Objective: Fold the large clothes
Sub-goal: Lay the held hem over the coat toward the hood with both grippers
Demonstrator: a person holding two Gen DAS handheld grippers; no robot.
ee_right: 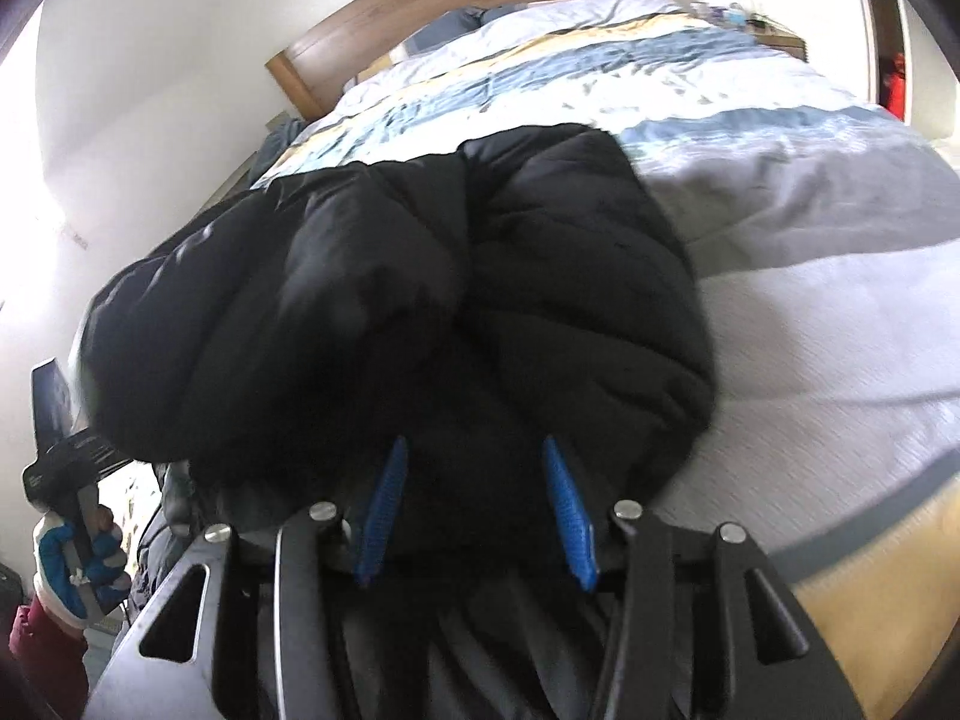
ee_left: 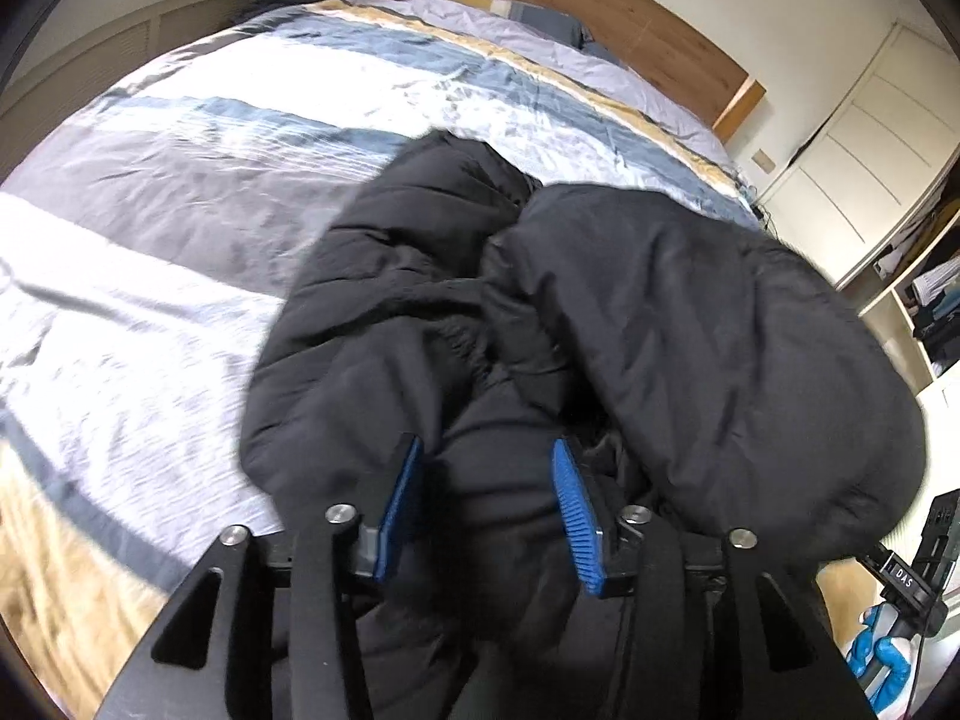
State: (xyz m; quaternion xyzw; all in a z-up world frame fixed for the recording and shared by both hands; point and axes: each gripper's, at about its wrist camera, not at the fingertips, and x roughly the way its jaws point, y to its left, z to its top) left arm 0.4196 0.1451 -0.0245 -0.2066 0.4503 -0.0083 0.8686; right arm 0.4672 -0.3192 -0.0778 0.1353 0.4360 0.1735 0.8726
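Jacket: black puffer jacket (ee_left: 600, 312), bunched in a thick padded bundle on the striped duvet (ee_left: 210, 192), at the foot-end edge of the bed, far from the wooden headboard (ee_left: 570, 6).
Shape now: two puffy lobes doubled over w/ a deep crease between them; looks folded at least once, but lumpy, not squared.
Edges: near part of jacket spills off the duvet edge toward the cameras; hem/sleeves not distinguishable in the dark fabric.
L gripper (ee_left: 489, 498): jaws apart, blue pads clear of the cloth on both sides; black fabric lies under and between them, nothing pinched.
R gripper (ee_right: 477, 510): jaws apart too, pads (ee_right: 384, 510) spread over the near lobe of the jacket, no fold caught that can be made out.
Other side: gloved hand (ee_right: 72, 558) w/ the other gripper's handle visible just left of the jacket in the right wrist view.
Done (judged): main fold-over prob. complete, bundle set down on duvet, both grips off.
Left (judged): flatten the lobes, tuck the overhanging part back onto the duvet, maybe one more fold to get a compact block.
Risk (judged): slick, springy padding likely to puff back open once let go.
Clutter: duvet around jacket bare; pillows (ee_left: 540, 18) up by headboard only.
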